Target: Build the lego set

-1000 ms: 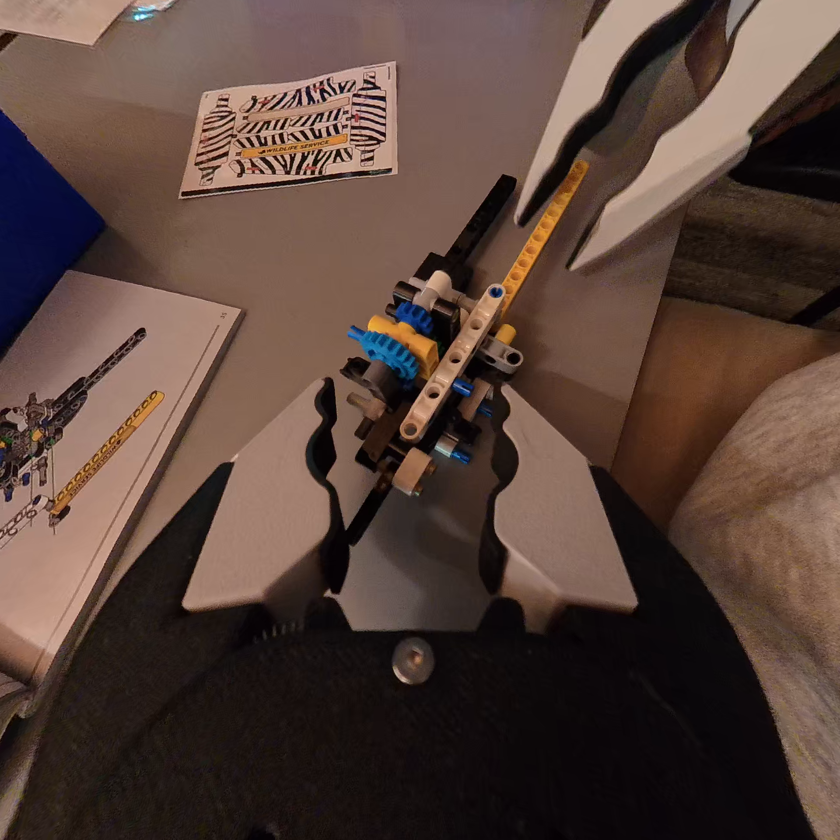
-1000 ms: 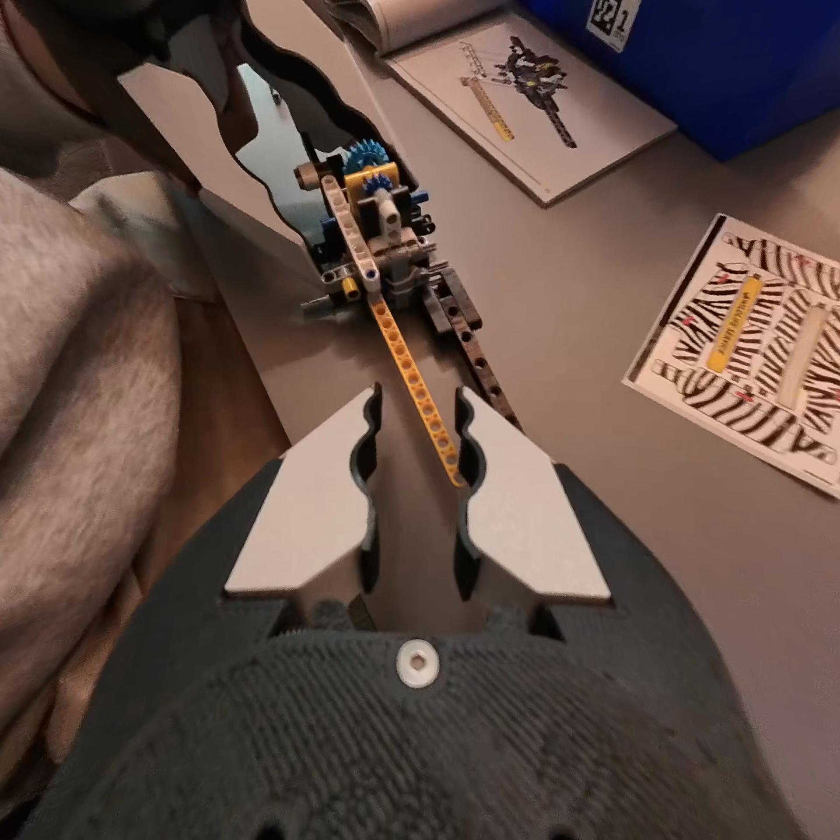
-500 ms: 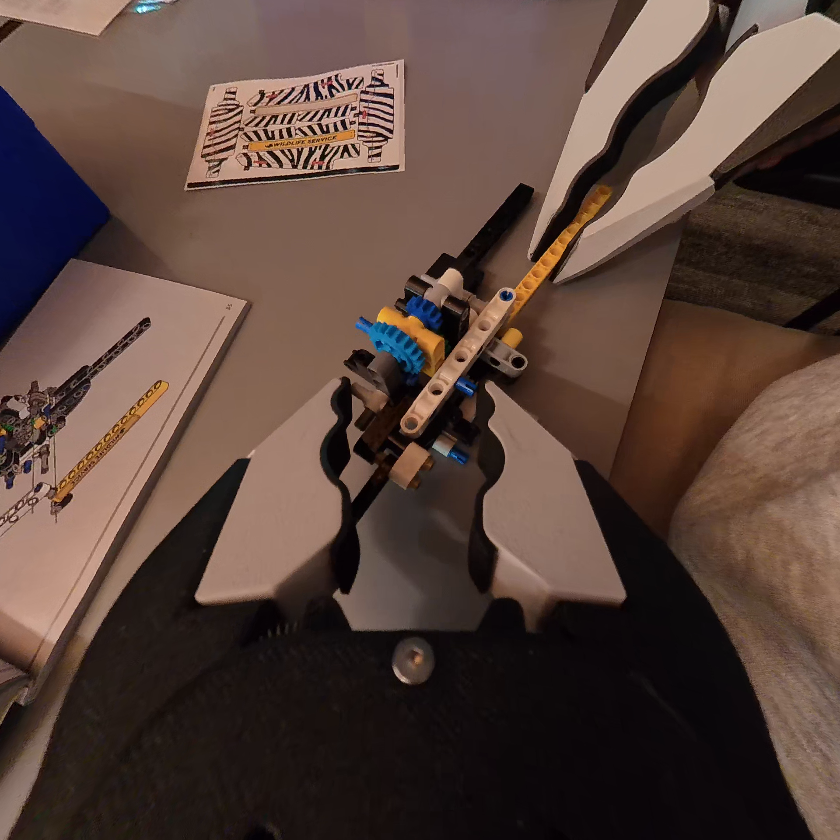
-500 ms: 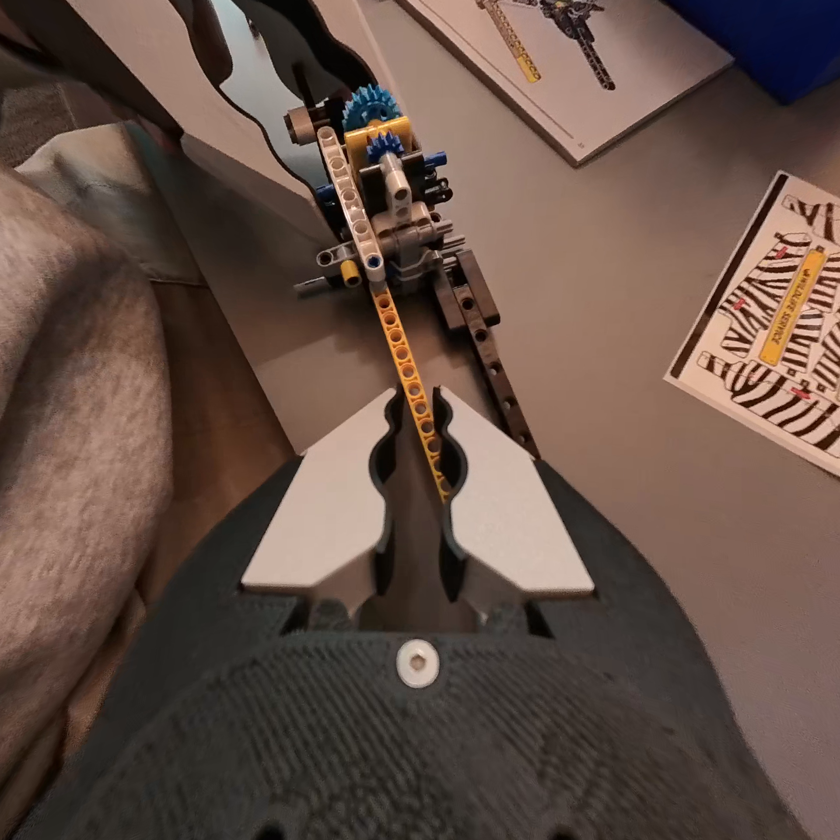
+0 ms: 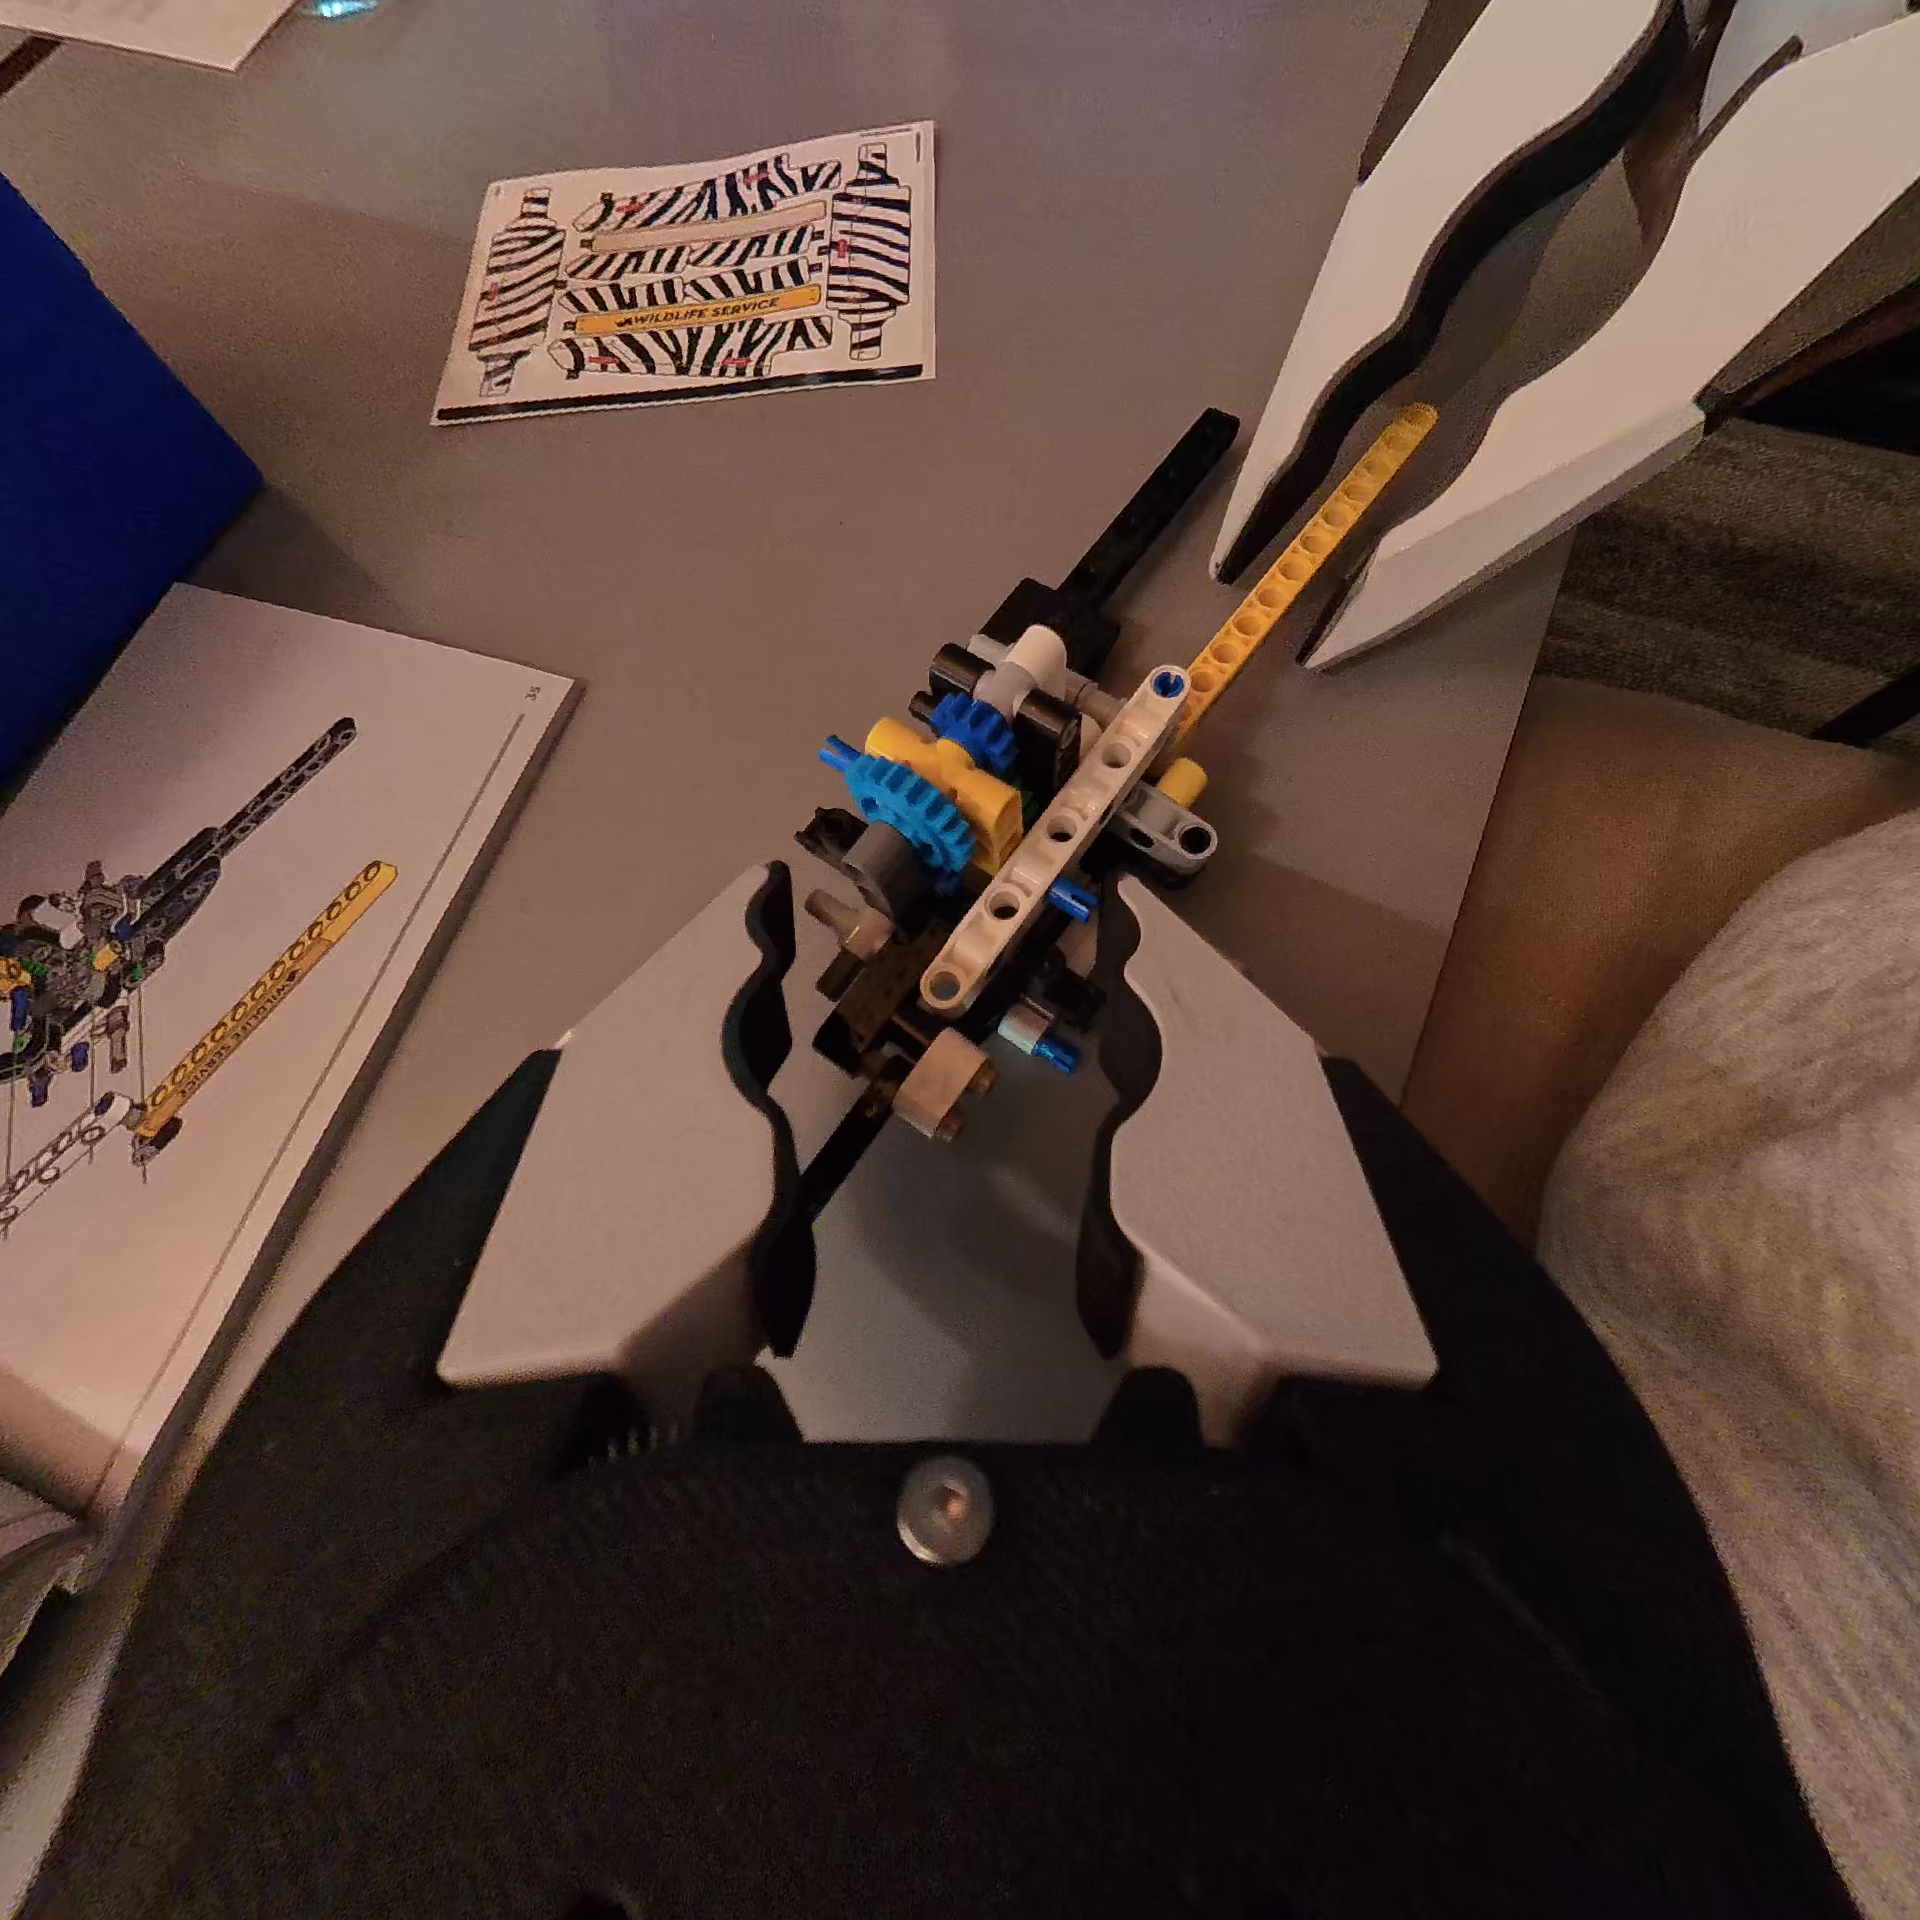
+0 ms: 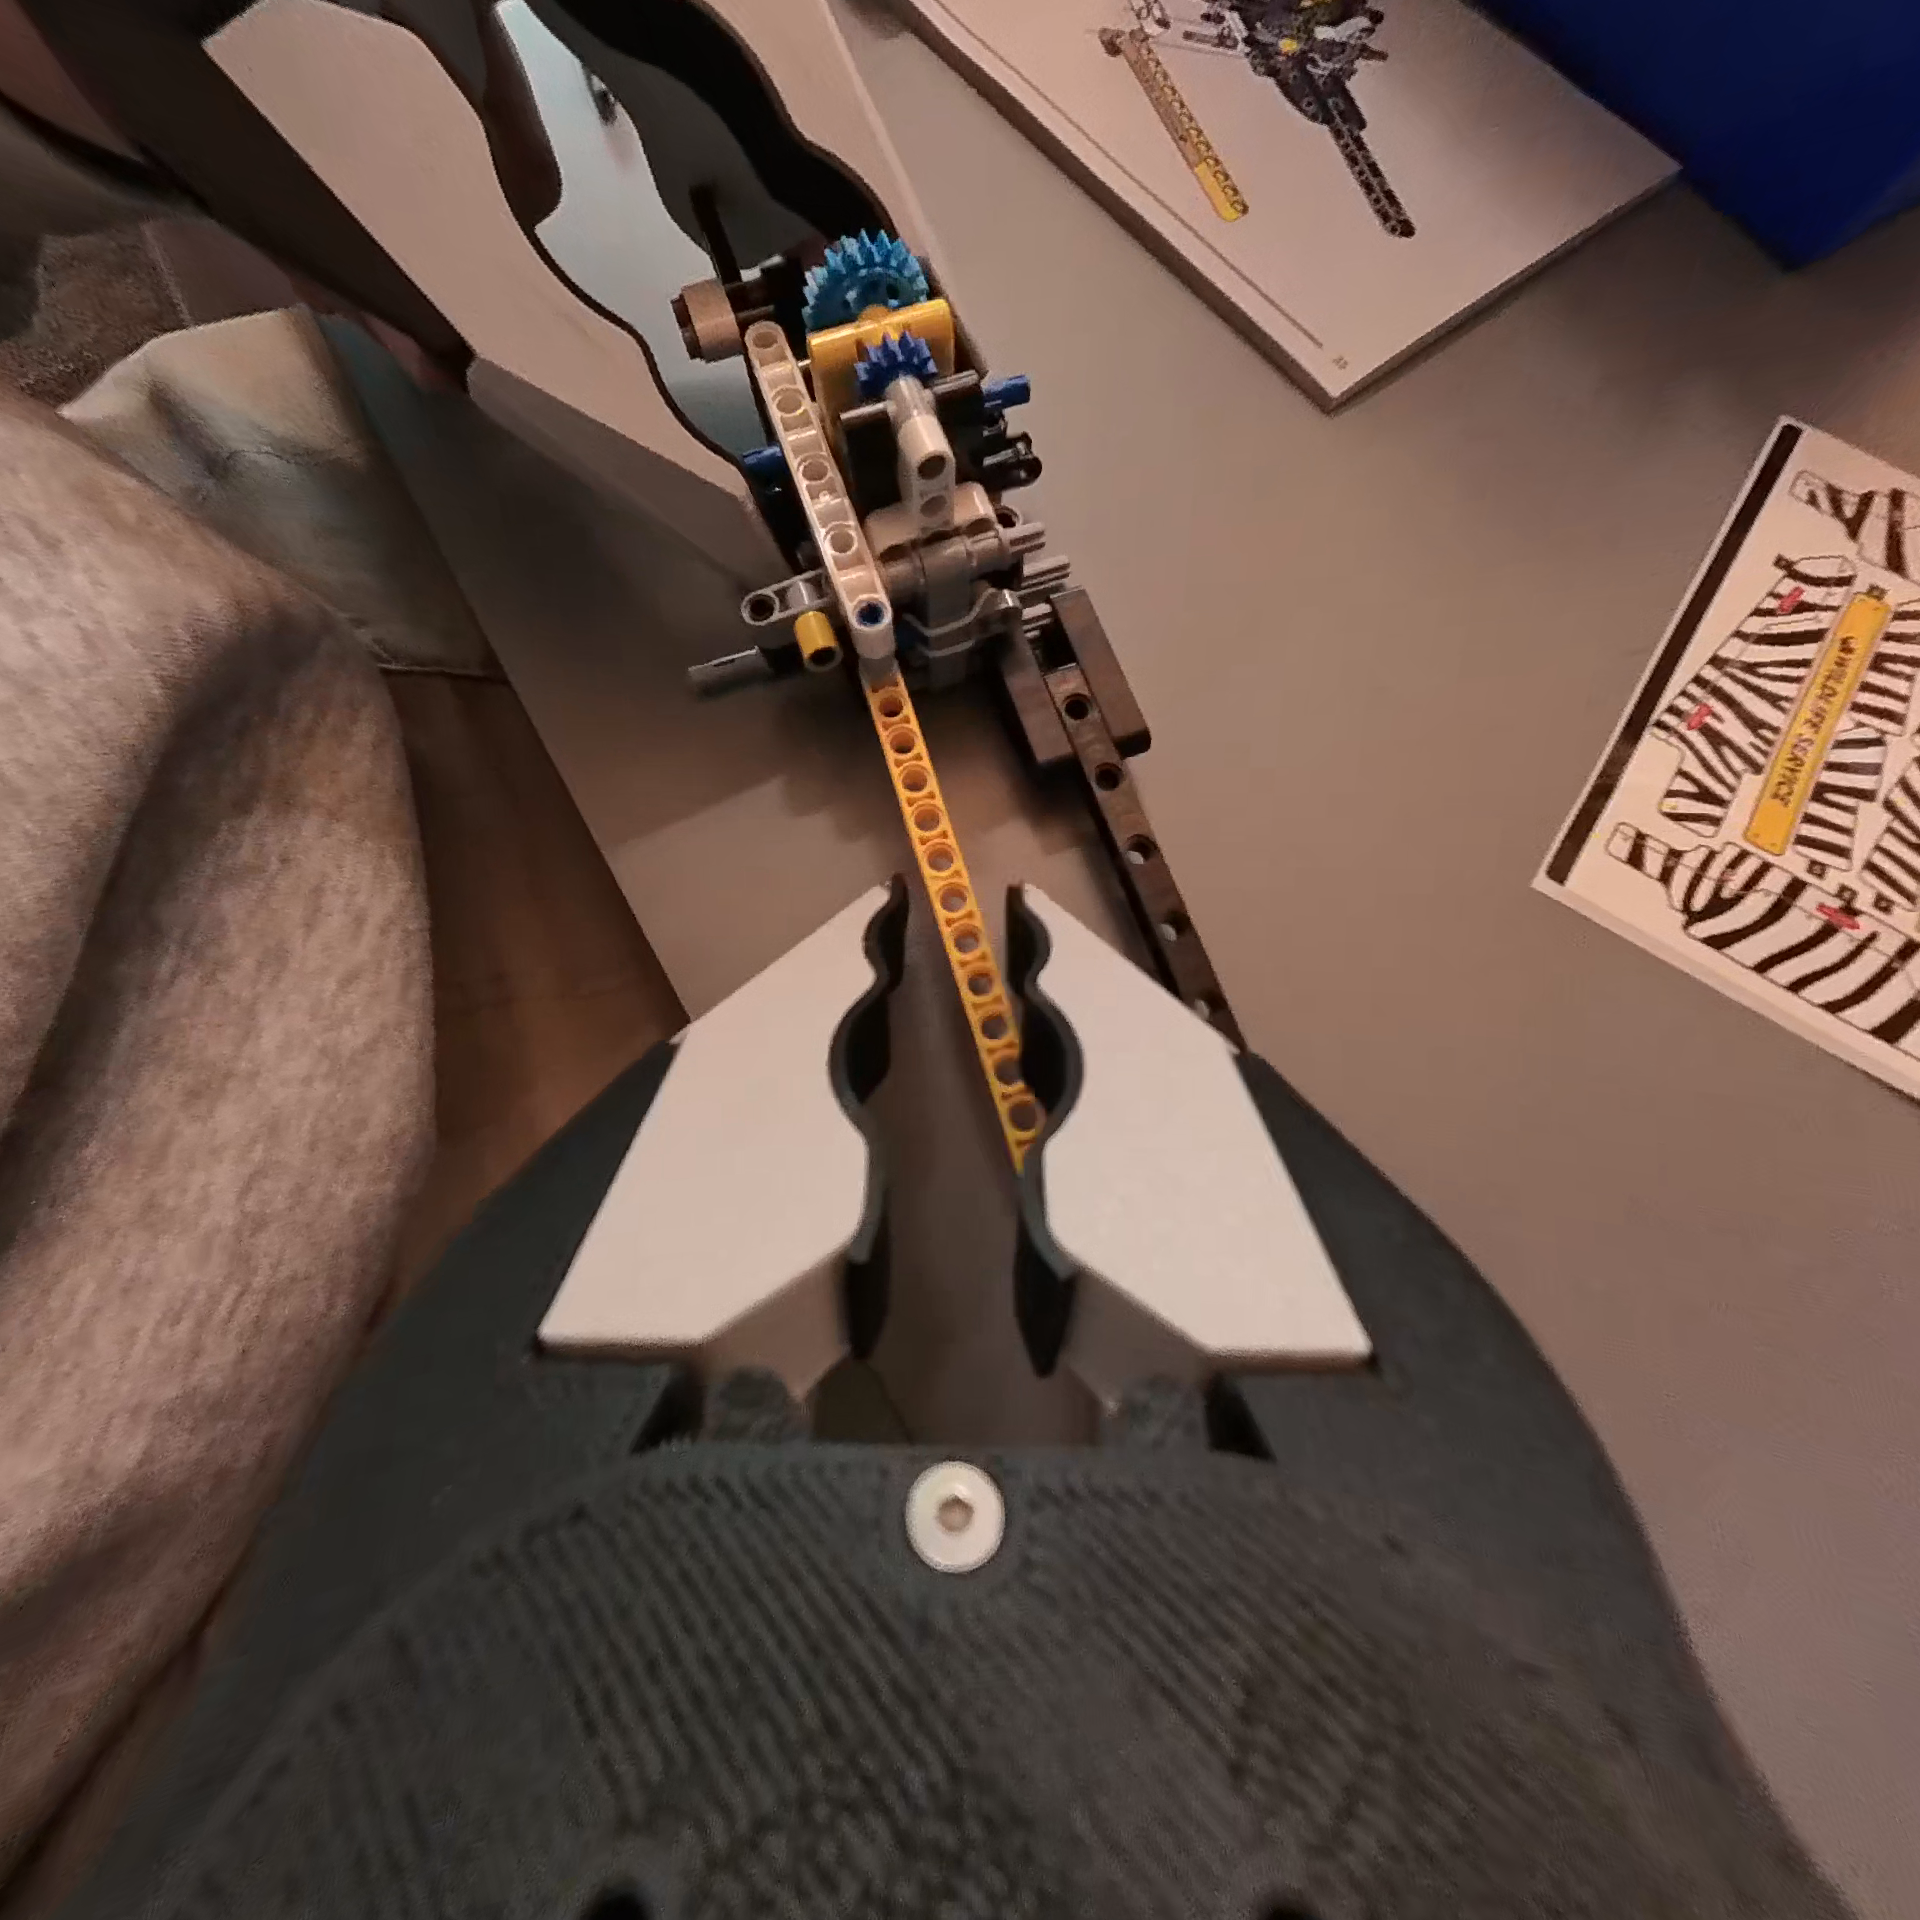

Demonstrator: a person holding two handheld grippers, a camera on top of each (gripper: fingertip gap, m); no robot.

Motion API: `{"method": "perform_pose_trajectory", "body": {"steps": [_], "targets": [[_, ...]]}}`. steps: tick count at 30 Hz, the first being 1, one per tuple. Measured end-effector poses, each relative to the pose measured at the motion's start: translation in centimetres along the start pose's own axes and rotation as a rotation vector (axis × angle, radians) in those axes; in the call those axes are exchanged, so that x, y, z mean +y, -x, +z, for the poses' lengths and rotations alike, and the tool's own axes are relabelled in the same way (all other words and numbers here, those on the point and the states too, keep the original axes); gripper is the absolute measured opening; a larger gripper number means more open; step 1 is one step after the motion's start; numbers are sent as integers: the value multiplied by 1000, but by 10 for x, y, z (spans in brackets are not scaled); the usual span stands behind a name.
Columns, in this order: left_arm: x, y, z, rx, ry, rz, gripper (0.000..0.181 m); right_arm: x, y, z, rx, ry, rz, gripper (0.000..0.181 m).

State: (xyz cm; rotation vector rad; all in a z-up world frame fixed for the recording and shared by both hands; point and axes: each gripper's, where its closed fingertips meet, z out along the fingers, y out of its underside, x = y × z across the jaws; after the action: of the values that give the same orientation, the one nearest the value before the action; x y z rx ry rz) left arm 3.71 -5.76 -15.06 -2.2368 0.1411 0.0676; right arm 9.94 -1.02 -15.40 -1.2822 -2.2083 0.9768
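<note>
The lego assembly (image 5: 966, 831), with blue gears, a yellow block and a white beam, lies on the grey table (image 5: 727, 540). My left gripper (image 5: 945, 894) has its jaws against both sides of the assembly's near end. A long yellow beam (image 6: 935, 831) sticks out of the assembly (image 6: 894, 468) and runs between the jaws of my right gripper (image 6: 954, 885). They stand a little wider than the beam, which rests against the right finger only. The right gripper also shows in the left wrist view (image 5: 1268, 608). A black beam (image 6: 1132, 831) runs beside the yellow one.
An open instruction booklet (image 5: 260, 883) lies left of the assembly, with a zebra-striped sticker sheet (image 5: 686, 270) beyond it and a blue box (image 5: 83, 468) at the far left. The table edge (image 5: 1486, 831) is close on the right, with grey fabric (image 5: 1766, 1247) past it.
My right gripper narrowed its jaws around the yellow beam and moved a little closer to the assembly. My left gripper shifted slightly forward around the assembly's near end.
</note>
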Motion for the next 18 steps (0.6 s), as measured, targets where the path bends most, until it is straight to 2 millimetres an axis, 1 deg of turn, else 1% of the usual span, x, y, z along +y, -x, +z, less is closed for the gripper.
{"method": "perform_pose_trajectory", "body": {"steps": [5, 9, 13, 15, 18], "targets": [[-2, 2, -2, 0, -8, -5, 60, 3, -1, 1, -6, 6, -2, 27], [-1, 3, -3, 1, -9, -6, 60, 2, 0, -2, -29, -13, -6, 28], [-1, 3, -4, 4, -12, -10, 60, 8, 0, -7, -46, -6, -39, 25], [0, 3, -4, 7, -15, -19, 59, 14, -1, -12, -62, 1, -64, 18], [0, 3, -5, 10, -19, -25, 59, 18, -4, -21, -95, -29, -59, 18]]}}
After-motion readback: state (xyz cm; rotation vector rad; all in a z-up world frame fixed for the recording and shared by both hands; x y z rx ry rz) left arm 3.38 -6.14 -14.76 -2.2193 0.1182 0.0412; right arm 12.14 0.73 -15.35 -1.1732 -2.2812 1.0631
